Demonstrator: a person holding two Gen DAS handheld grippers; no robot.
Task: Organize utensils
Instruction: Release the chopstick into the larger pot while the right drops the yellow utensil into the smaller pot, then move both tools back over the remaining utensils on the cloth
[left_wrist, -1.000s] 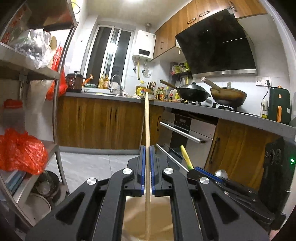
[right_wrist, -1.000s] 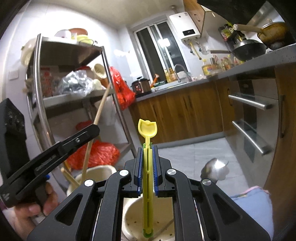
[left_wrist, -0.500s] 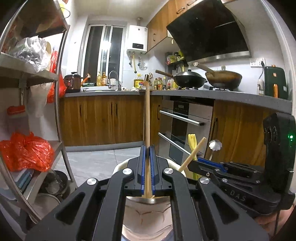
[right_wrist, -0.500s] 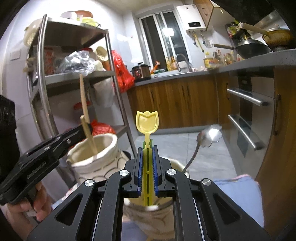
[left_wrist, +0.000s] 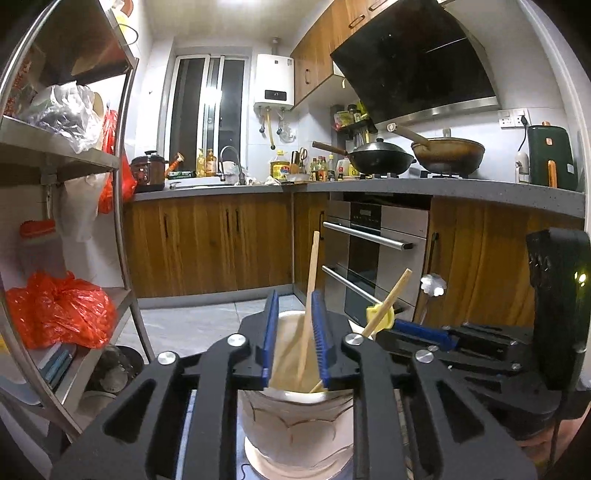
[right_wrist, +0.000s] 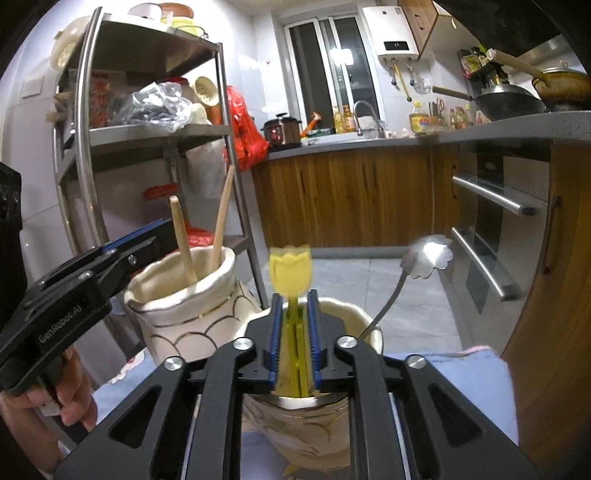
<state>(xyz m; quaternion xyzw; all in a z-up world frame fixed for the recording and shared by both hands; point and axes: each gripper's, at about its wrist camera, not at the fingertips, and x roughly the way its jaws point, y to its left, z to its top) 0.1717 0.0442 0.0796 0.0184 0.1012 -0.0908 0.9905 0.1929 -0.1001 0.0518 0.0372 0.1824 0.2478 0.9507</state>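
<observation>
Where both clamped before, left gripper (left_wrist: 294, 334) now parted around chopstick (left_wrist: 308, 306); right gripper (right_wrist: 294, 334) parted around yellow utensil (right_wrist: 290, 271).

white lettering "GenRobot.AI" along the side of the black plastic left gripper (right_wrist: 147, 242) seen from the right wrist, other labels too small or blurred to read

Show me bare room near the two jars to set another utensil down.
Free: the blue cloth right of the near jar, toward the cabinet. Crowded: the gap between that jar and the left jar, and the left jar's mouth, where the left gripper sits beside two chopsticks.
</observation>
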